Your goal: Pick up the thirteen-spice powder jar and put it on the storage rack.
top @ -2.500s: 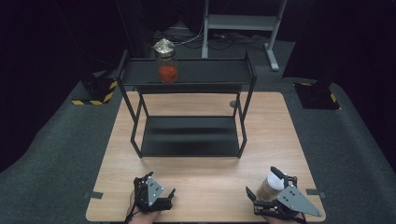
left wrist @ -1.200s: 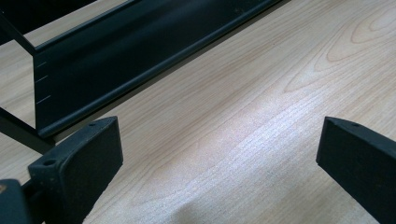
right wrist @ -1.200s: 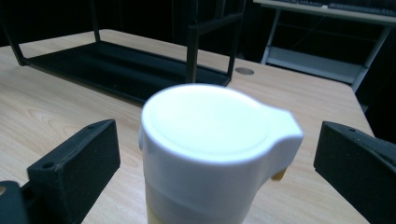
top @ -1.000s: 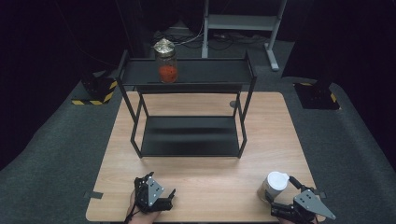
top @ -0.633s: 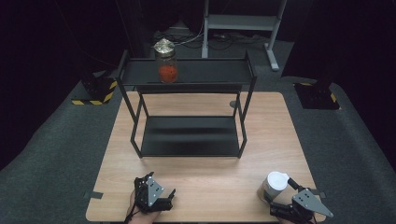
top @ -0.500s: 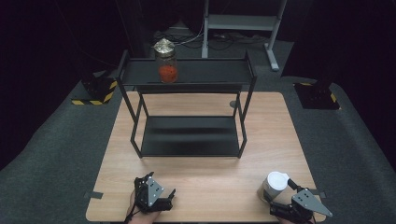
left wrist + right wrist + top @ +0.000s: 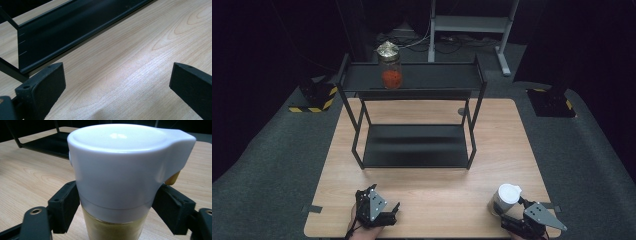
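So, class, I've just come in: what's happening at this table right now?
A person holds a gripper in each hand at the near edge of the wooden table. The right gripper has its jaws around a white-capped jar of yellowish powder that stands upright on the table. The left gripper is open over bare wood. Farther back, a black two-tier rack carries a glass jar of red contents on its top shelf.

your rack (image 7: 414, 145) stands mid-table (image 7: 512, 145), a jar (image 7: 390, 66) on its top shelf. the shaker (image 7: 504, 199) sits near your right, front edge.
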